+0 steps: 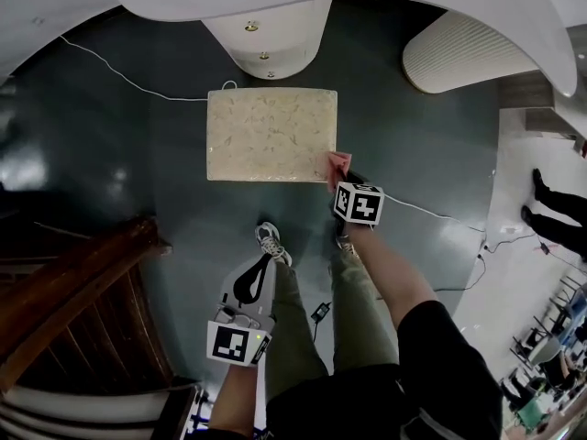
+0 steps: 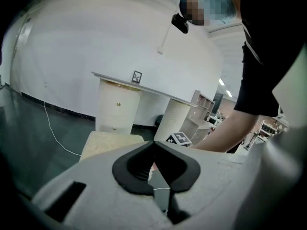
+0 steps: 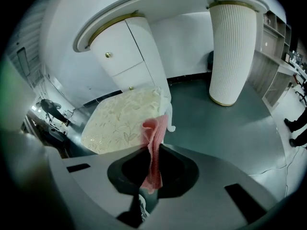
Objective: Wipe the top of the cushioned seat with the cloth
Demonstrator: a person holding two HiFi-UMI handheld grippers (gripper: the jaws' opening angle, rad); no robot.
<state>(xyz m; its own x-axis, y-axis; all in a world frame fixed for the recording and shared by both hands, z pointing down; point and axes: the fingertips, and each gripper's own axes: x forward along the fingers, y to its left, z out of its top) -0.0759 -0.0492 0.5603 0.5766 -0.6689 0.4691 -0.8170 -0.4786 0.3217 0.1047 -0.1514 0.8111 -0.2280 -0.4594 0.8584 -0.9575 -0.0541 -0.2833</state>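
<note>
Pink cloth (image 1: 338, 165) hovers at the cushioned seat's (image 1: 271, 136) near right corner in the head view, poised to wipe. Left gripper view: my left gripper (image 2: 153, 145), pressed together and empty, sits idle. Right gripper view: my right gripper (image 3: 153, 152) pinches the cloth, its fold standing clear for contact.

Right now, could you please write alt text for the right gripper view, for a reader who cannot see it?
The right gripper, jaws shut on a pink cloth, holds it upright near a corner of the cream, leaf-patterned cushioned seat. Behind the seat stand a white cabinet and a ribbed white column on a dark green floor.
</note>
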